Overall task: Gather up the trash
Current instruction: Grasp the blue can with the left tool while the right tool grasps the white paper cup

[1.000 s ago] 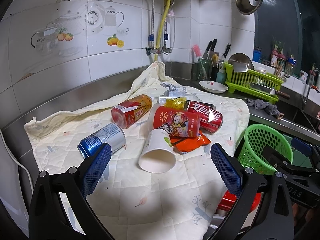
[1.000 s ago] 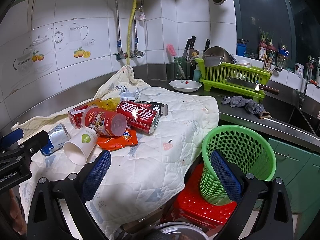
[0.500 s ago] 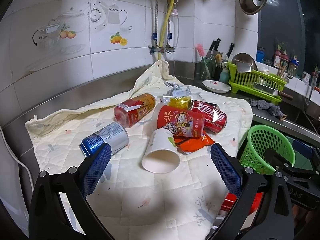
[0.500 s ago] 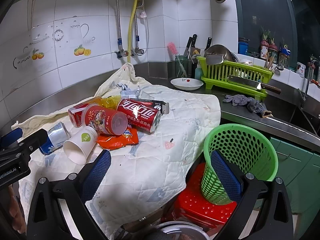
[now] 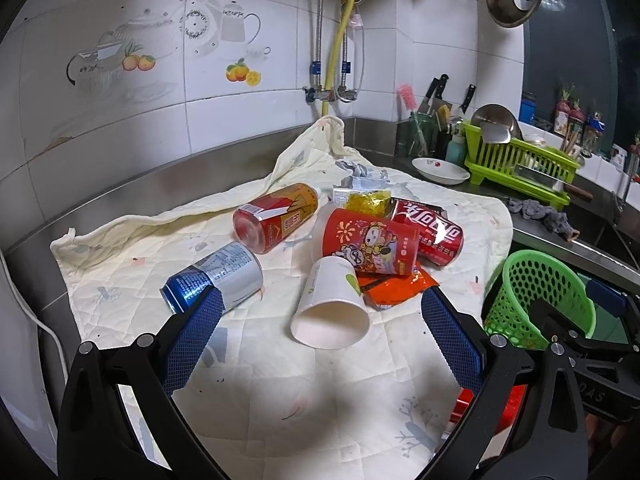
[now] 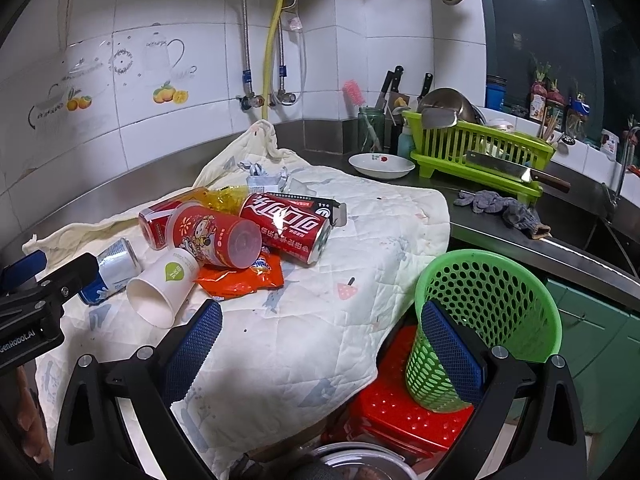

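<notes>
Reading "GenRobot.AI": left tongs [image 6: 24,280] casing.

Our left black plastic two-finger gripper [image 5: 320,328] has curved, forked arms that end in blue pads [image 5: 192,336] with a fine diamond-grid texture, each arm pinned with round silver screws [image 5: 86,347]. Our right black plastic two-finger gripper [image 6: 320,340] is built the same way, with matching blue textured pads [image 6: 452,350] and silver screws [image 6: 498,351]. Seen from the right wrist view, the left gripper's black body carries white lettering reading "GenRobot.AI" [image 6: 18,342]. Below that lettering, a strip of bare skin [image 6: 28,420] shows at the frame's edge.
</notes>
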